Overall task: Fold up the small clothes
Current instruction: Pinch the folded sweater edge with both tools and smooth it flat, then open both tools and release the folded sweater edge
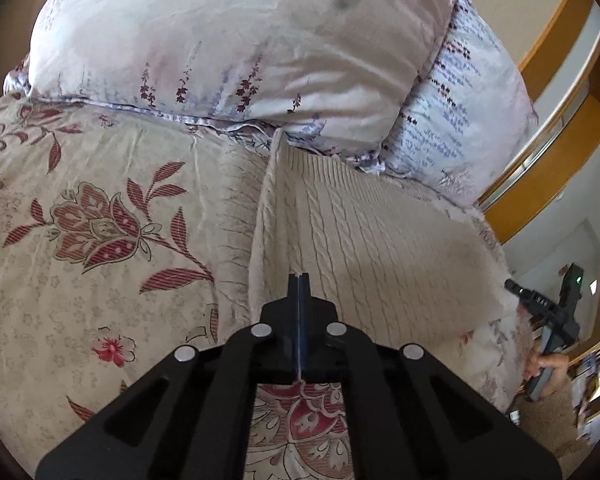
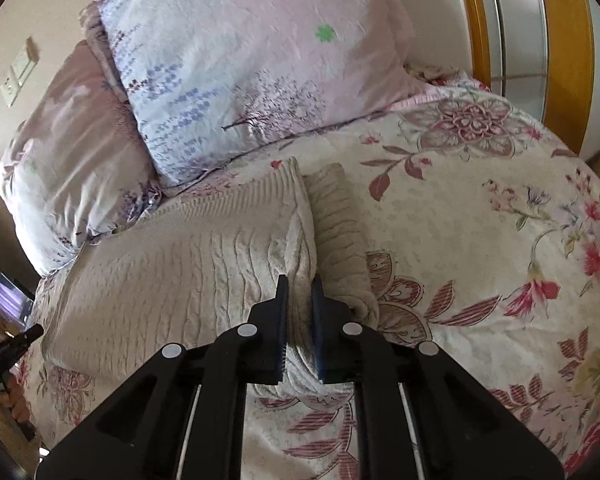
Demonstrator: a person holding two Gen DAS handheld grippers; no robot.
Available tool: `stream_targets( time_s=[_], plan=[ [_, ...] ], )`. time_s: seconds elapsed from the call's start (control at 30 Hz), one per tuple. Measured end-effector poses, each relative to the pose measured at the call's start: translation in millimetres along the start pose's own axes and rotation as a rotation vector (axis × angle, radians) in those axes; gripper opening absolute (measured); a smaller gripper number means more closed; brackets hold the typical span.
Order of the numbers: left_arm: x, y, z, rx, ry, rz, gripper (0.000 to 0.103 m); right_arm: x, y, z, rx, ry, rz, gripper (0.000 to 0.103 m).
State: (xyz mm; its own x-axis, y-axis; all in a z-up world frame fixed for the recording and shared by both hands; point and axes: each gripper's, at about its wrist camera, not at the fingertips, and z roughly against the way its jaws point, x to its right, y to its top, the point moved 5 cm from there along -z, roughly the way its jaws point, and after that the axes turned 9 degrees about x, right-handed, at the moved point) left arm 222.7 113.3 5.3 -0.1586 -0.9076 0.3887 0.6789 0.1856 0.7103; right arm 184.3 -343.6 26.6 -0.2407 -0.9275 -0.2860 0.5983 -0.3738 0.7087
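A cream cable-knit sweater lies on the floral bedspread, one side folded over. My left gripper is shut, its tips at the sweater's near edge; whether fabric is pinched between them I cannot tell. In the right wrist view the sweater lies to the left, with a folded sleeve beside it. My right gripper is shut on a thick fold of the sweater's edge, with knit fabric bunched between the fingers.
Two floral pillows lie at the head of the bed, just beyond the sweater. A wooden headboard frame stands at the right. The right gripper shows past the bed's edge in the left wrist view.
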Motion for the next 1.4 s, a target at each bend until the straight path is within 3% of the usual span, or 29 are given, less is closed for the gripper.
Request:
stream_targets(
  time_s=[0.03, 0.17, 0.3, 0.43, 0.6, 0.73, 0.77, 1.07, 1.17, 1.4],
  plan=[
    [1, 0, -1, 0.002, 0.025, -0.018, 0.005, 0, -1, -1, -0.001, 0.000, -0.001, 0.011],
    [5, 2, -6, 0.007, 0.069, -0.069, 0.037, 1, -4, -2, -0.011, 0.009, -0.007, 0.011],
    [10, 2, -11, 0.009, 0.142, -0.151, 0.043, 2, -4, -2, -0.022, 0.025, -0.021, 0.011],
    [6, 1, -16, 0.002, 0.180, -0.166, 0.044, 2, -5, -3, -0.035, 0.030, -0.028, 0.014],
    [-1, -3, -24, -0.035, 0.168, -0.133, 0.042, 1, -8, -8, -0.067, 0.028, -0.020, 0.018],
    [-4, -5, -28, -0.053, 0.131, -0.085, 0.010, -1, -12, -11, -0.075, 0.029, 0.003, 0.017],
    [-5, -5, -27, -0.053, 0.123, -0.070, 0.008, -2, -12, -11, -0.073, 0.028, 0.009, 0.012],
    [-7, 2, -3, -0.029, 0.025, -0.001, 0.007, -1, 0, 10, -0.004, 0.040, -0.009, 0.011],
    [-13, -2, 4, -0.033, 0.004, 0.020, 0.007, 1, -7, 8, -0.028, 0.009, 0.010, 0.011],
    [-25, -19, -10, -0.074, 0.042, 0.042, 0.007, 12, -21, -15, -0.104, -0.059, -0.007, 0.011]
  ],
)
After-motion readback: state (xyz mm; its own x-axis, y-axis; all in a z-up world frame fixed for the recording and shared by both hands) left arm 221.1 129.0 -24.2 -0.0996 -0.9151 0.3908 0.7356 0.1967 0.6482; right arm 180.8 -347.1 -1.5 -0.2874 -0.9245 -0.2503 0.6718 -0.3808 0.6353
